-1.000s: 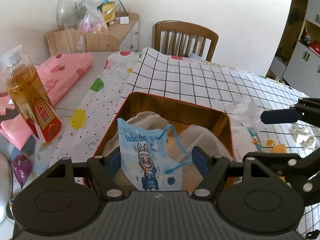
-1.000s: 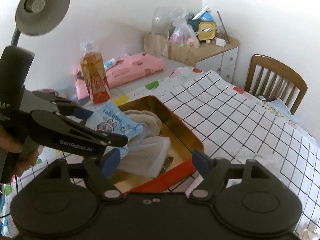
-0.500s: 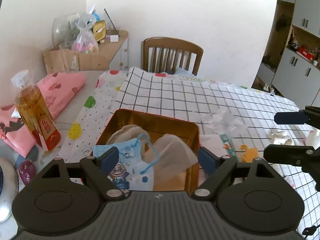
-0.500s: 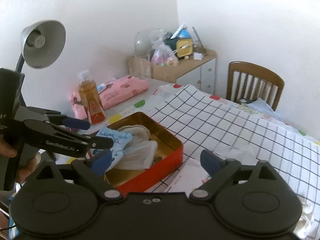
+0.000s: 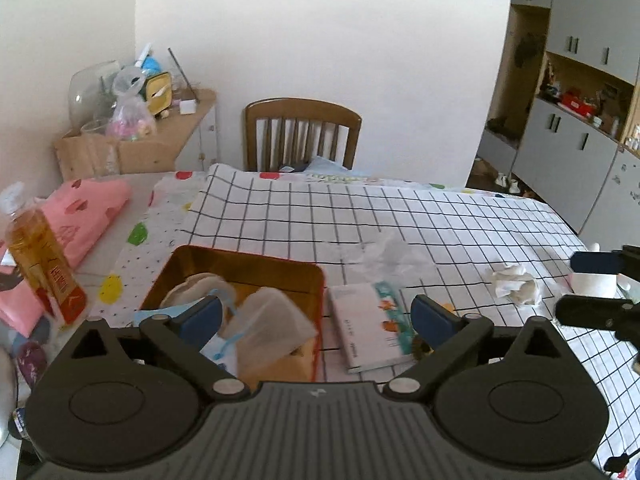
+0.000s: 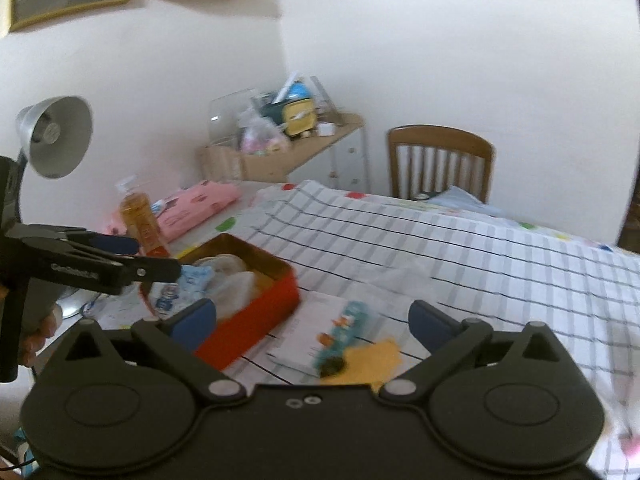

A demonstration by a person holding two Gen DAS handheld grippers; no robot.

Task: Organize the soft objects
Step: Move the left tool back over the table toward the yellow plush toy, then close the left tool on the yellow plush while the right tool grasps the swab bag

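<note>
White walls enclose the room, and a table covered by a checked cloth (image 5: 400, 220) fills most of both views. A wooden chair (image 5: 302, 134) is set at the far edge, and a low cabinet (image 5: 160, 148) piled with clutter stands in the corner. A pink folded cloth (image 5: 84, 216) and a bottle of amber liquid (image 5: 44, 268) are seen at the left side of the table; a desk lamp (image 6: 56, 140) rises behind them in the right wrist view.

A red tin (image 5: 240, 276) with a gold inside sits open on the cloth. Inside it, a blue child's mask (image 6: 196, 278) lies toward the near left corner, with pale pads (image 5: 272, 320) heaped over it; the mask's long axis cannot be told, since most of it is covered. Just beside the tin's right wall lies a small booklet (image 5: 372, 324), its long axis running away from the camera and leaning slightly left. Crumpled clear plastic (image 5: 384, 256) rests beyond it, and a wad of white tissue (image 5: 514, 282) lies well apart to the right.

The left gripper (image 5: 316, 316) is spread wide above the tin's near edge, holding nothing. The right gripper (image 6: 312, 318) is likewise spread wide and empty, over the booklet.
</note>
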